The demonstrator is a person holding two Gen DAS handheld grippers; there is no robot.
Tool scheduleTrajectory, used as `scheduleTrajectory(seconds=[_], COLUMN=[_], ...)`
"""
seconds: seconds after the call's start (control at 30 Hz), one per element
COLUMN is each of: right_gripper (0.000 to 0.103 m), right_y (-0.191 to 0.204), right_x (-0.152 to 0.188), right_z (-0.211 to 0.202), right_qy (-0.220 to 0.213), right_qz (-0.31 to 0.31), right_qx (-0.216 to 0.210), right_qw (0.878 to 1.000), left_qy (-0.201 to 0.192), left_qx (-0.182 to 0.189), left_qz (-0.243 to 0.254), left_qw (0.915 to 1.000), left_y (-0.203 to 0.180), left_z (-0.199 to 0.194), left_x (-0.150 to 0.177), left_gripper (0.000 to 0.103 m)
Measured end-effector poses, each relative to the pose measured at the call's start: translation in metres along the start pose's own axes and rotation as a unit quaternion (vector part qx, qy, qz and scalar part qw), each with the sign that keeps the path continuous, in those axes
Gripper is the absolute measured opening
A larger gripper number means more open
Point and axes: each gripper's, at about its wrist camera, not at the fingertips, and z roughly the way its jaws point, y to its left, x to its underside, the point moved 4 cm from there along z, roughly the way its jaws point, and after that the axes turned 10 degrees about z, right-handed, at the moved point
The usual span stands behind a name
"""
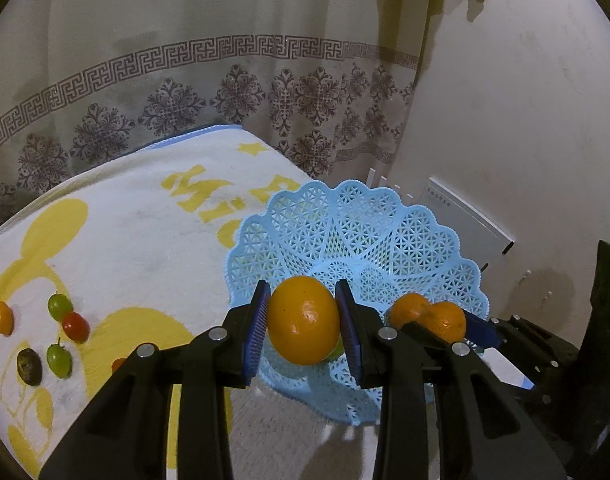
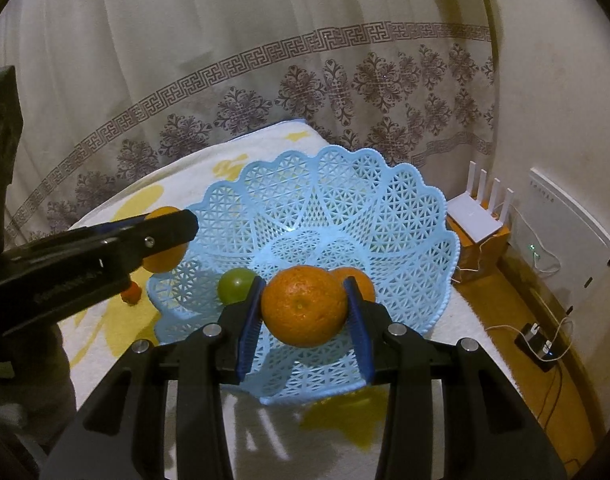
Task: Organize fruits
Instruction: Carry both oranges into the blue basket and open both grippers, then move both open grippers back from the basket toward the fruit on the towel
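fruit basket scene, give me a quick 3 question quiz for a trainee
1. True or false: each gripper is shut on a fruit of its own.
2. Which fruit already lies in the blue basket? A) a green fruit B) a banana C) a red fruit
3. Fill in: the loose small fruits lie on the ____ to the left of the basket.

Key
1. True: the left gripper grips a smooth orange, the right gripper a rough-skinned orange.
2. A: the green fruit sits in the basket.
3. towel.
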Motion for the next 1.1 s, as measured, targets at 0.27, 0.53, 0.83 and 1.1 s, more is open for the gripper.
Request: scheduleTrajectory(seconds=[0.27, 0.53, 0.83, 1.1], right_gripper=[0.063, 0.063, 0.070, 0.075], right_y=[-0.003, 0.001, 0.007, 0.017], right_x=[-0.002, -0.001, 0.000, 0.005], right_z=[-0.002, -0.003, -0.006, -0.007], right_qy=[-0.017, -0.018, -0.028, -0.032], right_qz=[0.009, 0.005, -0.011, -0.023], right_qx=[0.003, 0.004, 0.014, 0.011], right_qw=[1.000, 1.000, 0.999, 0.999], left_qy=[-0.012, -0.012, 0.003, 0.008], left_qx=[-0.014, -0.042, -0.073, -0.114], left_qz=[-0.011, -0.001, -0.009, -0.011], left_qw=[0.9998, 0.9990, 0.9973, 0.9934], left_y=[0.009, 0.012, 0.024, 0.039], left_z=[-0.004, -0.011, -0.013, -0.020], left_x=[0.002, 0.007, 0.021, 0.032], left_gripper=[0.067, 0.078, 0.078, 0.078])
